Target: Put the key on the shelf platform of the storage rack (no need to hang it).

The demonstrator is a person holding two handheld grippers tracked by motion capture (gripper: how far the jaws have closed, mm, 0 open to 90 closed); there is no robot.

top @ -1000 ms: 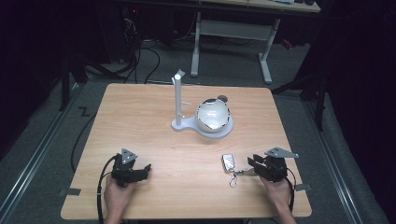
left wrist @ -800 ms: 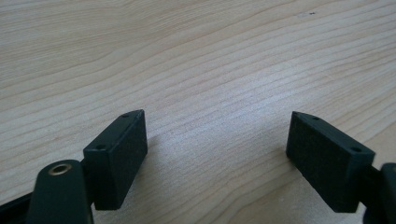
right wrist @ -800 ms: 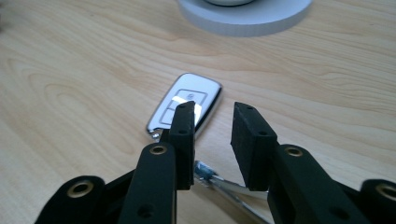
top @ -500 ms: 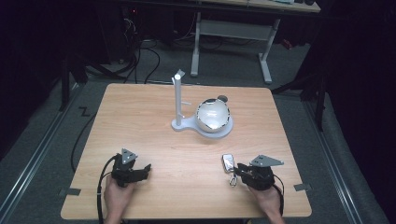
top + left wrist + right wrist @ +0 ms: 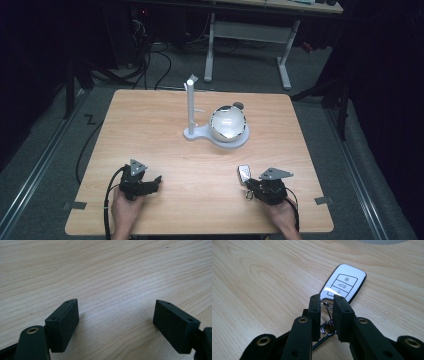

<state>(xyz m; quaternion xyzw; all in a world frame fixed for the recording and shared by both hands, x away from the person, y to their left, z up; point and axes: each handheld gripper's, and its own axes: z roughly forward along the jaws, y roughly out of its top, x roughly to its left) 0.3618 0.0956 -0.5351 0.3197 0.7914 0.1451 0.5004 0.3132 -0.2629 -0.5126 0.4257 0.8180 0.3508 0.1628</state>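
1. The bench (image 5: 150, 125) is a light wooden top, seen from above with the person's 2 hands coming in at its near edge.
2. The left tongs (image 5: 150, 184) sit near the near-left corner, held in the left hand (image 5: 125, 207), with a grey three-cornered plate on top and a black cable trailing off the near edge.
3. In the left gripper view the left tongs (image 5: 116, 322) are released: the 2 black jaws stand wide apart with bare wood grain between them and nothing held.
4. The right tongs (image 5: 248, 186) lie near the near-right part of the bench, held in the right hand (image 5: 282, 215).
5. In the right gripper view the right tongs (image 5: 327, 301) are clenched on the key ring (image 5: 327, 326), the jaws almost together with the thin metal link and ring pinched in the narrow gap.
6. The car key fob (image 5: 343, 283) lies flat on the wood just beyond the jaw tips, button side up, its chrome edge catching light; in the high view the fob (image 5: 244, 173) is just ahead of the right tongs.
7. Near the middle of the bench stands a white stand (image 5: 191, 107) with an upright post, and a shiny round globe (image 5: 228, 123) rests on its base, well apart from both tongs.
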